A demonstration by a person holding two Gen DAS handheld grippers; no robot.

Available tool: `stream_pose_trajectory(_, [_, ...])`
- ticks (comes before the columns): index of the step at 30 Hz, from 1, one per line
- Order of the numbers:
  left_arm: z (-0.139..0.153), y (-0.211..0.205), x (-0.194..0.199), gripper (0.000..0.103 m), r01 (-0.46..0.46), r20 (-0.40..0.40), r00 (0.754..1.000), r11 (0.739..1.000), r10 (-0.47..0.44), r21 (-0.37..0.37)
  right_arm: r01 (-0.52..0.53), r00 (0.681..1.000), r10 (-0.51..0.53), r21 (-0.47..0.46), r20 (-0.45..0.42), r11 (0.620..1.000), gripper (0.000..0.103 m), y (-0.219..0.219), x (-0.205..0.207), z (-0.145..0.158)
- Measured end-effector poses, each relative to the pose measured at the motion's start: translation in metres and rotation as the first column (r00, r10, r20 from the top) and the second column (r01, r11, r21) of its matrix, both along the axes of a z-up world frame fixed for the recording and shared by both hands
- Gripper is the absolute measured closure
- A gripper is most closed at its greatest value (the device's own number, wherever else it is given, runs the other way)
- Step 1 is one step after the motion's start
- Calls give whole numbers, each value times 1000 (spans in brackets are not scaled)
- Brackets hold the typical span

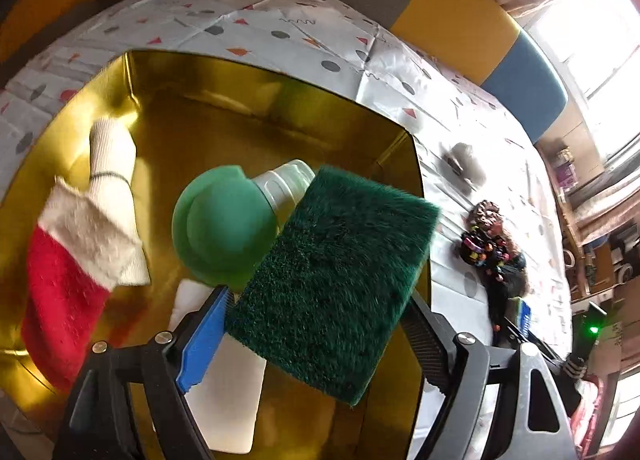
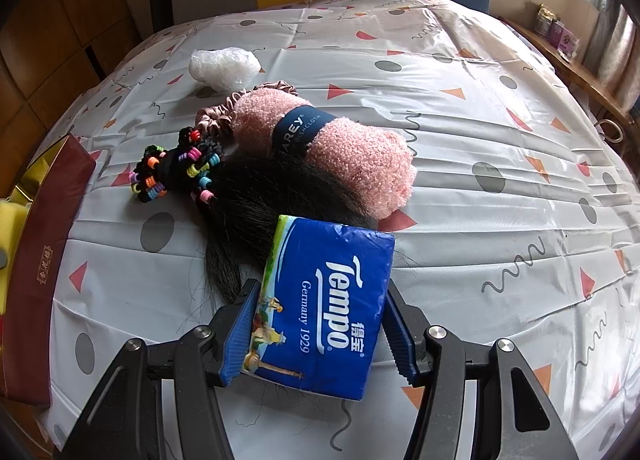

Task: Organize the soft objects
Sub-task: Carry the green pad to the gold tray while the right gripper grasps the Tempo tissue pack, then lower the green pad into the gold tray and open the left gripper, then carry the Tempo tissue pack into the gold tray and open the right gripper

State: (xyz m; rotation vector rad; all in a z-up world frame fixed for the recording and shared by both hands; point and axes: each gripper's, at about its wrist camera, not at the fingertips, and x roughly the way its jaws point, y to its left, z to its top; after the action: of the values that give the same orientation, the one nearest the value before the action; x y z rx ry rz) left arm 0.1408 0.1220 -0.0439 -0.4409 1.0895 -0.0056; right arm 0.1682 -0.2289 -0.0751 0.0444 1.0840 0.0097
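Two grippers are both loaded: the left gripper is clamping the scourer, hanging right over the gold box. The right gripper is squeezing the tissue pack, with the box off to its left.

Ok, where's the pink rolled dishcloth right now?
In the right wrist view the pink dishcloth lies on the patterned tablecloth near the middle, beside the black hairpiece, just beyond the tissue pack in the right gripper.

Sock, bottle in box; towel roll behind tissue pack.
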Motion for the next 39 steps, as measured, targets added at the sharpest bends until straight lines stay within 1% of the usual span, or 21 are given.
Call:
stream_pose_trajectory(2, [1,-7,1,19,33,11,999,999,-34,41,-3,1000,3,-4,0,1000,43,1,1,0])
stream_pose_trajectory(7, [4,-17,-8,18,55,41,997,989,-61,138,-7,1000,7,-7,2,1000,43,2,0,-1])
stream_pose_trajectory(11, [11,-20,-25,18,68,91,992,981,-85,180,-11,1000,11,-16,8,1000,43,2,0,-1])
stream_pose_trajectory(15, [19,-16,-39,18,67,129,987,980,-92,188,-13,1000,13,-22,14,1000,43,3,-1,-2])
stream_pose_trajectory(19, [30,-2,-58,18,32,165,984,980,-66,199,-15,1000,16,-28,18,999,44,4,-2,-2])
stream_pose_trajectory(21, [36,11,-69,18,0,176,984,981,-35,194,-13,1000,14,-30,19,999,47,4,-2,-1])
stream_pose_trajectory(23, [40,25,-80,18,-29,179,984,980,-7,198,-2,1000,3,-25,22,1000,49,2,-2,0])
stream_pose_trajectory(29, [45,62,-109,18,-124,184,979,971,87,203,19,999,-18,-23,41,1000,50,-3,-3,7])
stream_pose_trajectory(34, [41,80,-124,18,-164,180,976,964,127,211,11,995,-9,-13,104,1000,50,0,-12,29])
stream_pose_trajectory(37, [39,84,-128,18,-176,178,974,958,136,228,-27,989,28,-9,145,1000,50,11,-20,46])
stream_pose_trajectory(39, [39,85,-129,18,-181,178,974,957,143,226,-58,984,59,-8,166,998,50,24,-27,56])
